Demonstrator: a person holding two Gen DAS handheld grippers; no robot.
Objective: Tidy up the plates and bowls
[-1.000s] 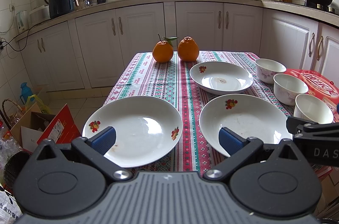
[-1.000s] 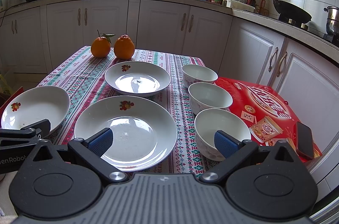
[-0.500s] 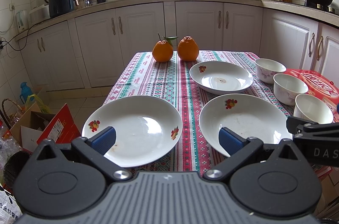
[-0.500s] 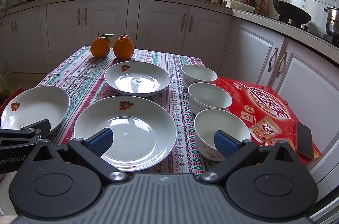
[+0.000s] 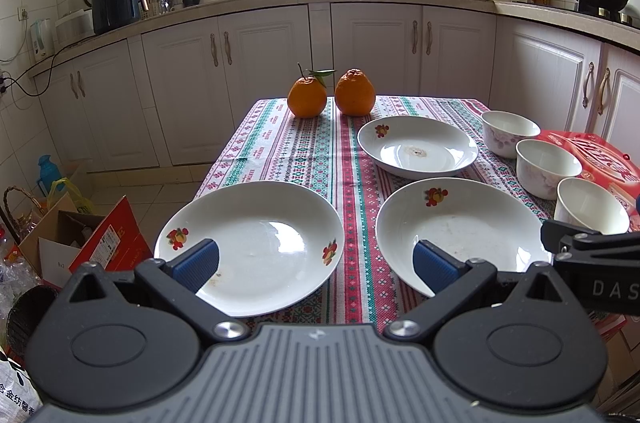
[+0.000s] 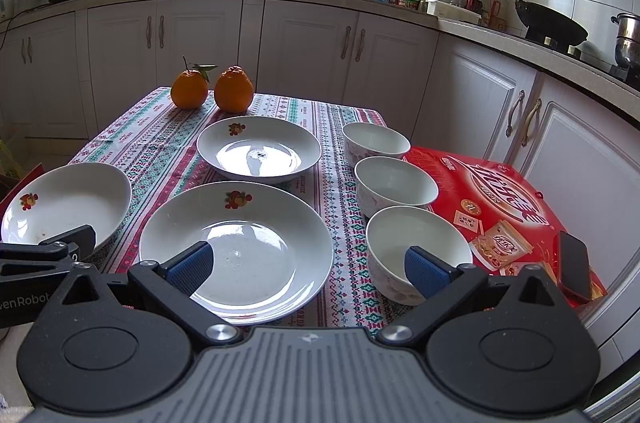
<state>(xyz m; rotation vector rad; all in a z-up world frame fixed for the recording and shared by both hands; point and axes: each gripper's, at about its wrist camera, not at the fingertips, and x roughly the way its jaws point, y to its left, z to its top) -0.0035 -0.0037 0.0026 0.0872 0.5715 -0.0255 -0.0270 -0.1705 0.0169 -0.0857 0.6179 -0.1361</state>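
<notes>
Three plates [image 6: 236, 247], three bowls [image 6: 416, 243], two oranges [image 6: 190, 89]; left gripper [image 5: 316, 265] and right gripper [image 6: 306, 263] wide open, empty; "DAS" lower right of the left view.

Near plate [image 5: 460, 235]: front rim hidden behind gripper finger. Phone [image 6: 574, 267] partly hidden by gripper body. Red box [image 5: 600, 159] cut off at right edge.

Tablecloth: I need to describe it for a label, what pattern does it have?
The tablecloth has lengthwise red, green and white bands of small geometric motifs, clearest in the left wrist view.
</notes>
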